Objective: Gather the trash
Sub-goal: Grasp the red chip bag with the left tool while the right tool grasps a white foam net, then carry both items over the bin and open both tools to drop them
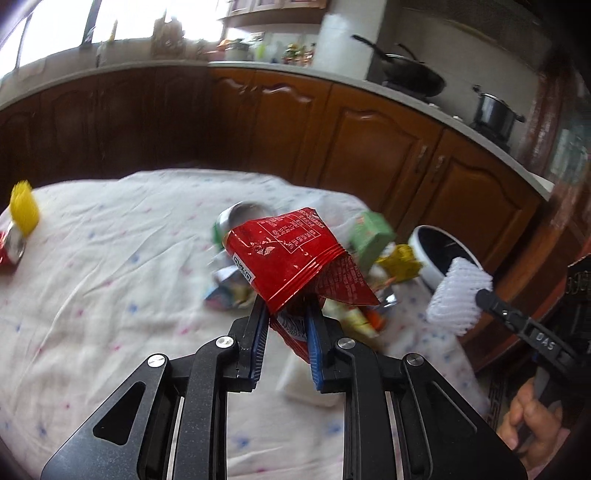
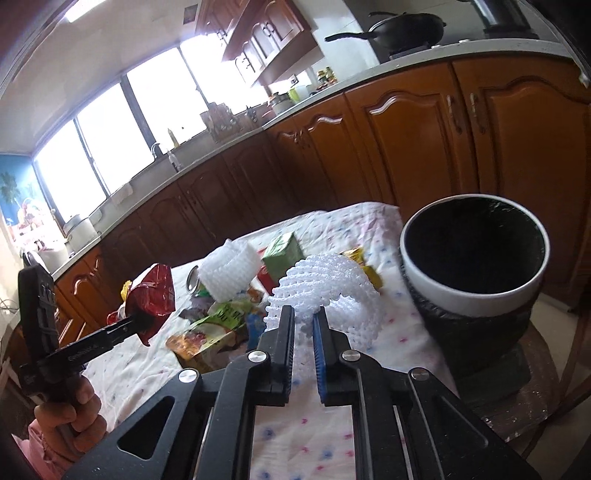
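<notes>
Two pieces of trash hang clear above the cloth. Nearest in the left wrist view, a crumpled red foil wrapper (image 1: 291, 262) with white print and a ribbed seam is pinched between the blue pads of the left tongs (image 1: 286, 314), which are nearly closed on it. In the right wrist view, a white foam fruit net (image 2: 325, 291), soft and curled into a ring, is squeezed in the right tongs (image 2: 303, 325), also almost fully closed.

Below them a white cloth with pink and blue dots covers the worktop (image 1: 110, 280). On it lies a heap of further litter (image 2: 221, 321): flattened cartons, a green box, a second foam net, a can end. At the far left edge sit a yellow scrap and a crushed red can. A white bin (image 2: 476, 258) with a black liner stands just beyond the worktop's right corner. Behind, brown wooden cabinets carry a pale counter with a wok (image 2: 406, 29) and bright windows.
</notes>
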`<state>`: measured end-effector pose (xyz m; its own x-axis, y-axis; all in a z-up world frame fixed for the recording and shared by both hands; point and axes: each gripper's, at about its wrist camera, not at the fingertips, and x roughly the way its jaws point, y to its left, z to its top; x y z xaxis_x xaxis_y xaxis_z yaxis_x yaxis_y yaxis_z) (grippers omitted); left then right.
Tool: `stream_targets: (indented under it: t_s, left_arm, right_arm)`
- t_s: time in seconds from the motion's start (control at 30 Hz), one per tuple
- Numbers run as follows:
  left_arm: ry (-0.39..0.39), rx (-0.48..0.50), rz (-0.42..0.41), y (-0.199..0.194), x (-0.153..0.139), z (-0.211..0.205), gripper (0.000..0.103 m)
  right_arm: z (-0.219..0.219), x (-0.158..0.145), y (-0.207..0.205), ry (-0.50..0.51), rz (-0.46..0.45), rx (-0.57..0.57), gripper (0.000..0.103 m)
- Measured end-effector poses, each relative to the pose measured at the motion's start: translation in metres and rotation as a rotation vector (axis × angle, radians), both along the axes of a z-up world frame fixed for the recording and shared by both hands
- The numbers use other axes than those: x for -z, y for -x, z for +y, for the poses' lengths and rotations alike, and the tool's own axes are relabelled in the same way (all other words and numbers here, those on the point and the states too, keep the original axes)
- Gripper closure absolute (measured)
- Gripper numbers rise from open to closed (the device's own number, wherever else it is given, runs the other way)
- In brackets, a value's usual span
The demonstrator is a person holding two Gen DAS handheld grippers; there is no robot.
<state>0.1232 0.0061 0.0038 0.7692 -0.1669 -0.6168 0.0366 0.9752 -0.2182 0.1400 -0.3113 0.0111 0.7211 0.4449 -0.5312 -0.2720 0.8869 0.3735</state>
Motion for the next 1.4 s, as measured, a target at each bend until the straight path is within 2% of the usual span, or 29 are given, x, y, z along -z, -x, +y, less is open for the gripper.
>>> stream_targets:
  t_s: [0.13,0.33,0.5,0.7,0.87,1.23,1.37,1.4]
  left_arm:
    - [0.001,0.071,-0.016,-0.01,-0.014,-0.03,0.085]
    - [-0.013,0.172,-0.008,-0.033,-0.02,-0.081,0.085]
    - [0.018,0.245,0.04,-0.058,-0.015,-0.124,0.085]
    - [0.003,0.317,0.077,-0.08,-0.007,-0.173,0.085]
    - [0.004,0.355,0.117,-0.109,-0.004,-0.206,0.085]
    - [-0.079,0.419,0.176,-0.156,0.015,-0.264,0.085]
    - [-0.082,0.417,0.203,-0.171,0.022,-0.272,0.081]
    - [-0.079,0.414,0.207,-0.174,0.023,-0.274,0.079]
  right_arm:
    - [-0.017,-0.003,-0.004,-0.001,-0.005,0.03,0.093]
    - [-0.049,-0.004,-0.015,0.005,0.0,0.077,0.093]
    - [-0.078,-0.004,-0.033,0.017,0.012,0.109,0.093]
    - [-0.106,-0.004,-0.056,0.028,0.023,0.136,0.093]
    - [-0.126,-0.003,-0.077,0.033,0.039,0.154,0.093]
    - [-0.149,0.014,-0.125,0.067,0.13,0.149,0.091]
    - [-0.148,0.02,-0.138,0.072,0.156,0.144,0.087]
    - [-0.149,0.021,-0.139,0.065,0.163,0.143,0.082]
